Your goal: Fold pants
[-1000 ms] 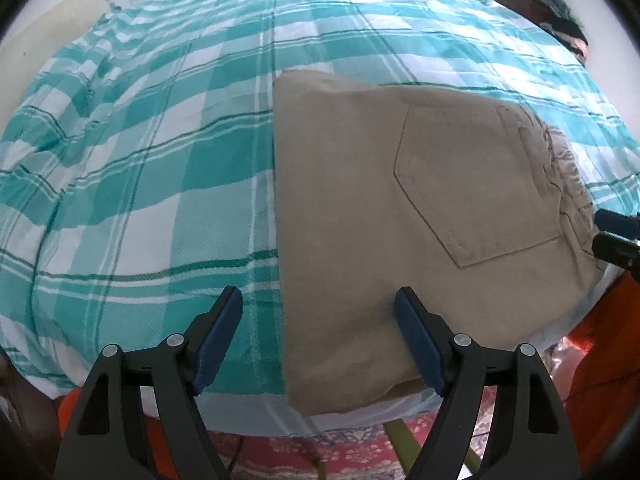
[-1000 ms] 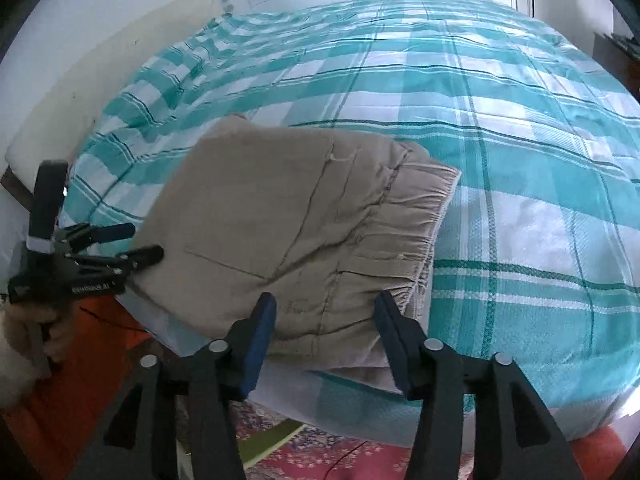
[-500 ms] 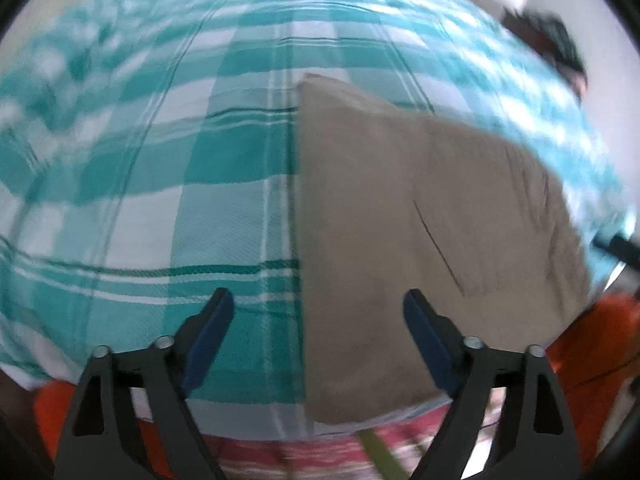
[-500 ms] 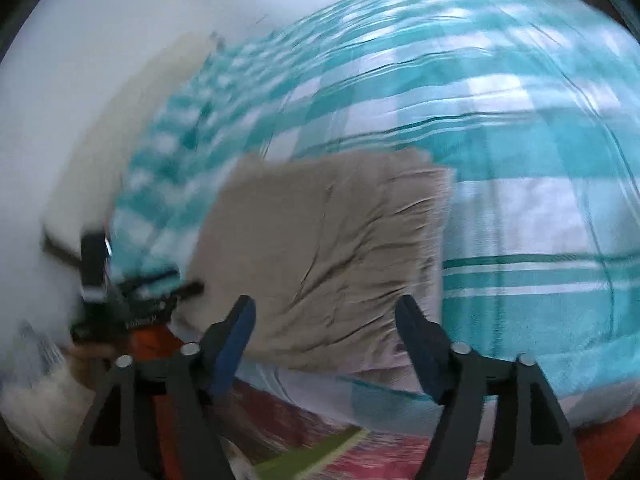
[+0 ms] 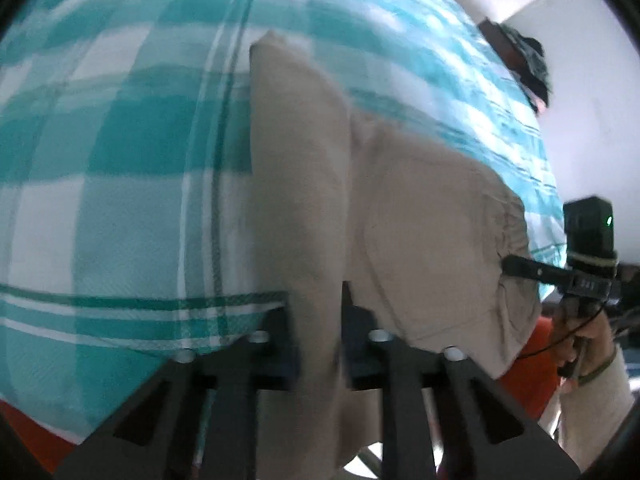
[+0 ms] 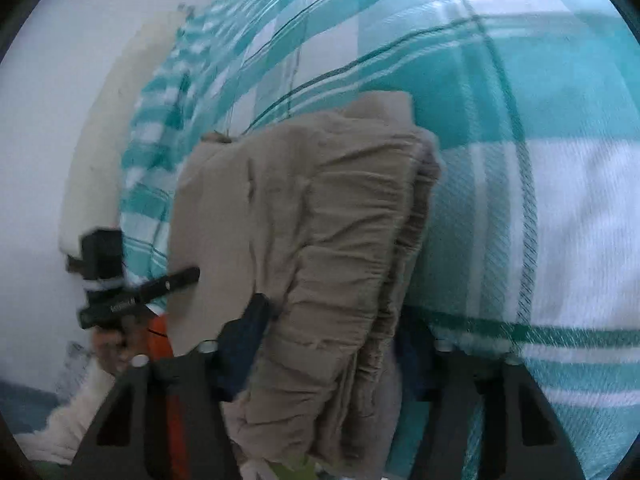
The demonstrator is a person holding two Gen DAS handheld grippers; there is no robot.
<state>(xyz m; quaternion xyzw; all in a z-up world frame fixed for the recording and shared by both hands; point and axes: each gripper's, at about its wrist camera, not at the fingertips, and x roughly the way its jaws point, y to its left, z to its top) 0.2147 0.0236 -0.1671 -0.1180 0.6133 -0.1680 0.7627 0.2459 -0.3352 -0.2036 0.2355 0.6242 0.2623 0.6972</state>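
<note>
**Both grippers clamped on the pants at the bed's near edge**

The folded beige pants (image 5: pixel 420 216) sit at the near edge of the bed (image 5: pixel 120 200), on the teal plaid cover. Left gripper (image 5: pixel 316 332) just closed narrow, pinching the folded side edge. Right gripper (image 6: pixel 332 344) has been closing too and now squeezes the bunched elastic waistband (image 6: pixel 360 240) end, jaws held partway apart by the thick fabric.

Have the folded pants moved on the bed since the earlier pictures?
Yes. The pants lay flat on the checked bedcover; now their near edge is bunched up off it, clamped in the left tool and the right tool, both just closed.
</note>
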